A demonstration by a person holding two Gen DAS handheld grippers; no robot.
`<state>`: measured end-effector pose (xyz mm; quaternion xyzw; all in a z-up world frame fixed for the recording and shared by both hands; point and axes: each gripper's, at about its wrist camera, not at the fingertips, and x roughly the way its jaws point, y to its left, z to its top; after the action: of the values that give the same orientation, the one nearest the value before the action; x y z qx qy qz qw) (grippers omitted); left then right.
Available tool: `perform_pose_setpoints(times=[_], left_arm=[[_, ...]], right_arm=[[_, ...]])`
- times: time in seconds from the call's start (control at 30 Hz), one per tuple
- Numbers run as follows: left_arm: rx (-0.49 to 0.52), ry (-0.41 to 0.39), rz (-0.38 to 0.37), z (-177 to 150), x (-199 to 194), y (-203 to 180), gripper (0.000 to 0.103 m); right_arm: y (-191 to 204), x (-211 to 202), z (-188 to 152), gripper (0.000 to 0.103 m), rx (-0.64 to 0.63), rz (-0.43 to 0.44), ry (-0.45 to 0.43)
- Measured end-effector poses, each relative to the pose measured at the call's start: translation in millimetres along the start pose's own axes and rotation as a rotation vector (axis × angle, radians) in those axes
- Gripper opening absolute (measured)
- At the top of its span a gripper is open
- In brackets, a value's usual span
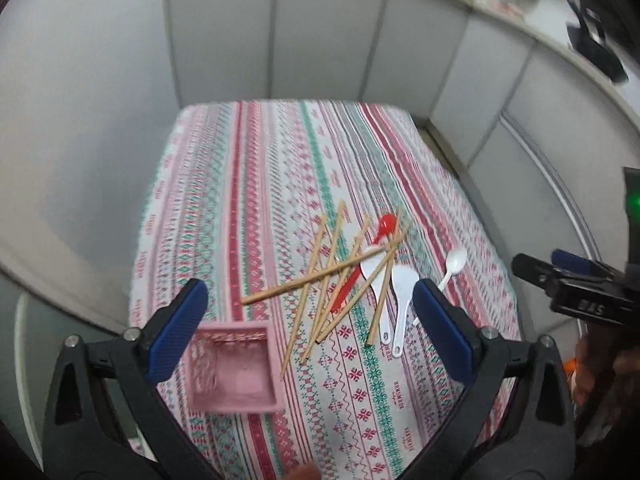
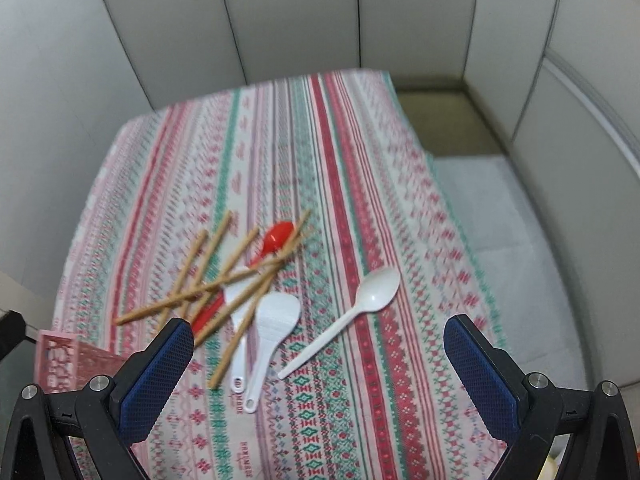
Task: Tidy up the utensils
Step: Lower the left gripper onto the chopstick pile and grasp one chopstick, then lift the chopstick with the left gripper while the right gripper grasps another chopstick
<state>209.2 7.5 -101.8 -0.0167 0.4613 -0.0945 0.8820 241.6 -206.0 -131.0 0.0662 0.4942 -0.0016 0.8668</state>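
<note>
Several wooden chopsticks (image 1: 336,268) (image 2: 216,280) lie crossed in a heap on the striped tablecloth (image 1: 280,184) (image 2: 340,168). A red spoon (image 1: 386,224) (image 2: 276,236) and two white rice scoops (image 1: 402,292) (image 2: 272,320) lie among them. A thin white plastic spoon (image 1: 454,262) (image 2: 374,292) rests apart to the right. A pink slotted basket (image 1: 234,368) (image 2: 60,360) stands at the near left. My left gripper (image 1: 310,336) hovers open above the near pile and basket. My right gripper (image 2: 318,364) is open and empty above the scoop handles; it also shows at the right edge (image 1: 576,284).
Grey partition panels (image 1: 320,40) (image 2: 360,20) wall the table at the back and sides. A shelf with packets and a dark object (image 1: 592,36) runs along the upper right. Bare grey surface (image 2: 512,240) lies right of the cloth.
</note>
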Motion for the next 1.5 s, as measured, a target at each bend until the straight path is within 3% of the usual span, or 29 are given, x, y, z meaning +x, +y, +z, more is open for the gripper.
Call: perform_pose_setpoints(times=[0.17, 0.27, 0.33, 0.5, 0.57, 0.9, 1.07, 1.1, 1.27, 1.5], left_arm=[[0.077, 0.132, -0.029, 15.8, 45.4, -18.4, 0.086], [0.128, 0.213, -0.036, 23.3, 74.0, -35.8, 0.072], [0.185, 0.284, -0.016, 29.6, 97.2, -46.9, 0.07], [0.269, 0.41, 0.03, 35.6, 146.8, -54.2, 0.04], [0.304, 0.459, 0.047, 34.7, 165.9, -56.5, 0.034], [0.472, 0.456, 0.103, 36.0, 200.0, -81.4, 0.034], [0.523, 0.491, 0.106, 36.8, 212.9, -89.9, 0.033], [0.527, 0.497, 0.104, 35.9, 214.5, -90.7, 0.028], [0.497, 0.453, 0.08, 40.6, 205.0, -93.5, 0.008], [0.343, 0.349, 0.012, 50.7, 166.1, -80.3, 0.007]], right_arm=[[-27.6, 43.2, 5.2, 0.103, 0.086, 0.036, 0.098], [-48.2, 61.5, 12.5, 0.103, 0.153, 0.011, 0.115], [-56.8, 67.5, 14.2, 0.102, 0.186, -0.002, 0.114], [-63.7, 72.6, 19.8, 0.102, 0.198, 0.023, 0.118], [-65.3, 73.8, 19.7, 0.102, 0.2, 0.028, 0.121], [-68.7, 80.8, 19.1, 0.102, 0.238, 0.06, 0.149], [-69.3, 83.4, 18.3, 0.102, 0.245, 0.062, 0.159], [-69.3, 84.0, 18.7, 0.102, 0.246, 0.062, 0.16], [-68.9, 87.2, 21.2, 0.101, 0.25, 0.064, 0.157], [-66.9, 101.3, 28.7, 0.096, 0.314, 0.133, 0.158]])
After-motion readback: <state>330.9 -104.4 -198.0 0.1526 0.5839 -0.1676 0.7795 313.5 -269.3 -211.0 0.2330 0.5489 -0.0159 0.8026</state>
